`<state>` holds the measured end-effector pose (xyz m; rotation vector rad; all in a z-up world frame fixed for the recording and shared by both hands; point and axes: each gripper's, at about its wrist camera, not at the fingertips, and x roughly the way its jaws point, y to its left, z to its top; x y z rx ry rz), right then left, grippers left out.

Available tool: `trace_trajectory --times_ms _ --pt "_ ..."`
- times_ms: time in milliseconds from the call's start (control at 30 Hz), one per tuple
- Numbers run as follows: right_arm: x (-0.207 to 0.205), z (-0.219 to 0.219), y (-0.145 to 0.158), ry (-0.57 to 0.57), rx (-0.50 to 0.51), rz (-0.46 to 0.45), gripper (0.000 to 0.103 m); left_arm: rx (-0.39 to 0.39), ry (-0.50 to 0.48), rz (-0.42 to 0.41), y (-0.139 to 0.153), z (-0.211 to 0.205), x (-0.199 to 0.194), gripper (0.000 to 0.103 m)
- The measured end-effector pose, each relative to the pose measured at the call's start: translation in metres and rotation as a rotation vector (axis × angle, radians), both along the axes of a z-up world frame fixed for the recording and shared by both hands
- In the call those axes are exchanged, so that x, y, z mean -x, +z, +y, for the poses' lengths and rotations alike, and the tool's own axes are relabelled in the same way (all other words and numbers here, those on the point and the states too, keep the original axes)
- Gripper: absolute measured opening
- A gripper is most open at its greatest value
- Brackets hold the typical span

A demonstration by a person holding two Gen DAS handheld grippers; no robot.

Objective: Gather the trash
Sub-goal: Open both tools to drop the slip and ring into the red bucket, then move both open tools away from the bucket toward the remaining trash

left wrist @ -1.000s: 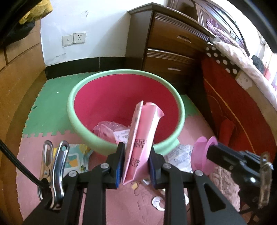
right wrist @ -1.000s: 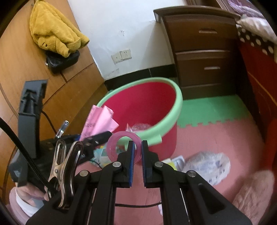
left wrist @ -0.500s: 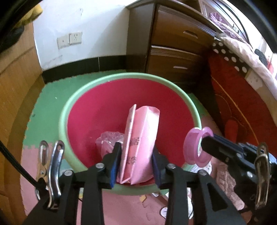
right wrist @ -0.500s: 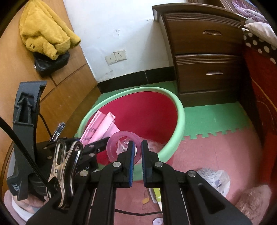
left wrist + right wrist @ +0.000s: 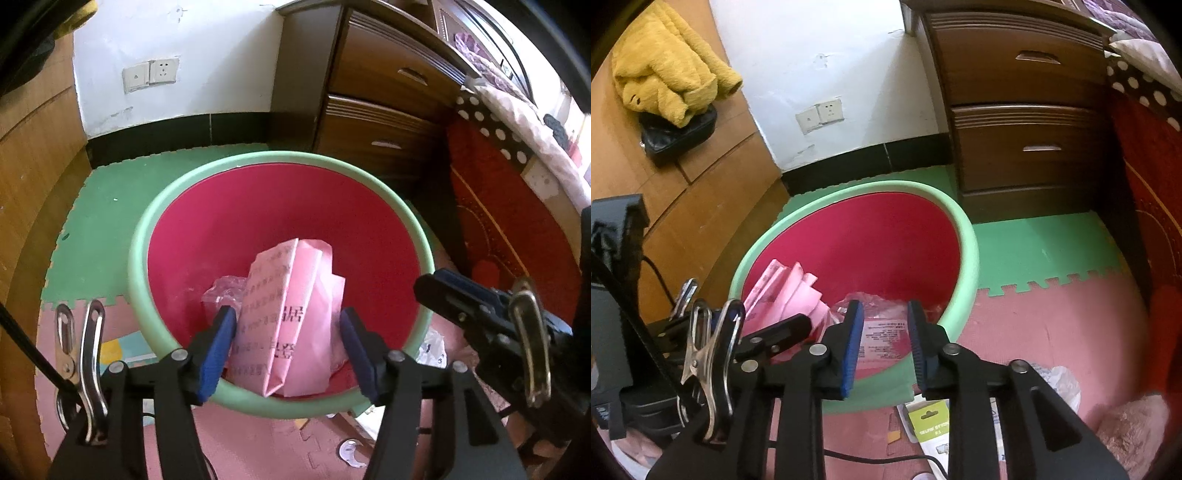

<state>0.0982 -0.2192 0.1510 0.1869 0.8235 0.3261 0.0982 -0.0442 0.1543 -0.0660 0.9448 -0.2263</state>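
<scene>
Both of our grippers hang over the red tub (image 5: 258, 206) with the pale green rim, which stands on the pink and green foam floor mat (image 5: 99, 206). Our left gripper (image 5: 288, 343) has just been opening, and its blue pads now stand apart from the folded pink paper packet (image 5: 291, 306) between them; the packet leans inside the tub against the near wall, touching neither pad as far as we can tell. Our right gripper (image 5: 884, 339) has just been opening too, and we see nothing between its pads, only the tub's near rim and, beyond it, a crumpled clear wrapper with a printed label (image 5: 882, 328) lying in the tub. That wrapper sits just right of the pink packet in the right wrist view. From the left wrist view the right gripper enters from the right, its tip over the tub's right rim. On the mat near the tub, still outside it, lie a crumpled white wrapper (image 5: 1056, 380) to the right and a yellow-green card package (image 5: 931, 421) just below the near rim. Behind the tub stand a dark wooden drawer chest (image 5: 1027, 110) and a white wall with a socket (image 5: 829, 110); a yellow garment (image 5: 665, 77) lies on a black bag at far left.
</scene>
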Motion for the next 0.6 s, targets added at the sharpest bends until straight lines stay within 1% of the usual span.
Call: trace_trajectory --times_ms 133,300,367,467,600 --pt "0.004 -0.001 0.001 0.007 -0.008 -0.005 0.025 0.031 -0.005 0.01 0.001 0.002 0.0 0.065" --pt "0.008 -0.001 0.0 0.008 -0.014 -0.005 0.025 0.018 -0.028 0.015 0.001 -0.001 0.0 0.068" --pt "0.009 -0.001 -0.001 0.007 -0.021 -0.004 0.025 0.014 -0.045 0.018 0.0 -0.003 0.0 0.073" --pt "0.011 -0.001 -0.001 0.009 -0.027 -0.004 0.025 0.004 -0.045 0.005 0.0 -0.004 0.002 0.074" --pt "0.014 0.0 0.001 0.016 -0.03 -0.011 0.025 0.007 -0.039 0.008 -0.001 -0.003 0.004 0.074"
